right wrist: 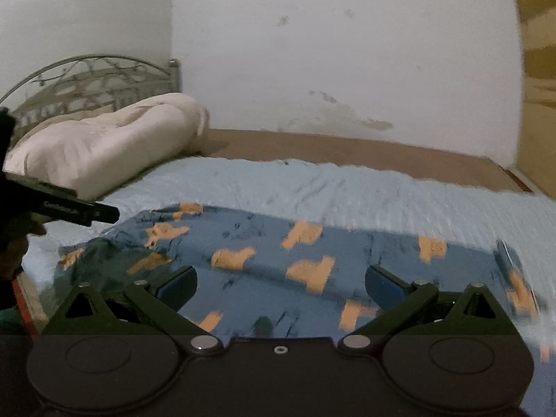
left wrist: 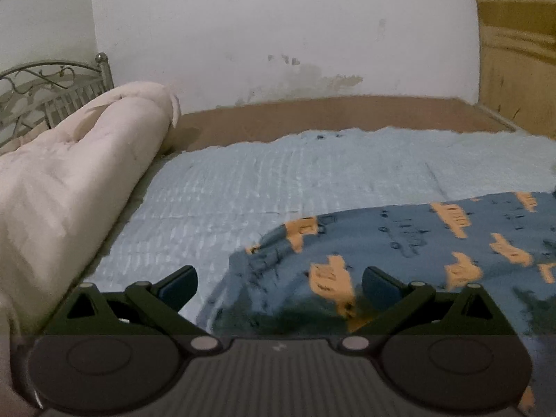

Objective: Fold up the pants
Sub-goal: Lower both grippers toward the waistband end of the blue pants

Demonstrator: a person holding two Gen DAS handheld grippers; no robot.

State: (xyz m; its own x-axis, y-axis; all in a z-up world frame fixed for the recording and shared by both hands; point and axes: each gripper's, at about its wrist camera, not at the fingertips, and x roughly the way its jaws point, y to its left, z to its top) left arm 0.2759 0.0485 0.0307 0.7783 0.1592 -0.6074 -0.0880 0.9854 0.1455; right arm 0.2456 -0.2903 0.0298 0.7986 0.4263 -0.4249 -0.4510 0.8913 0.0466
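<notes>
Lying beside pants, a rolled quilt crowds bed.

My two tongs, left gripper and right gripper, are black with blue pads, silver screws and ribbed bodies.

Pants: soft matt printed cloth. Sheet: ribbed matt cloth. Quilt: puffy matt fabric. Headboard: metal. Grippers are showing matt black plastic.
</notes>
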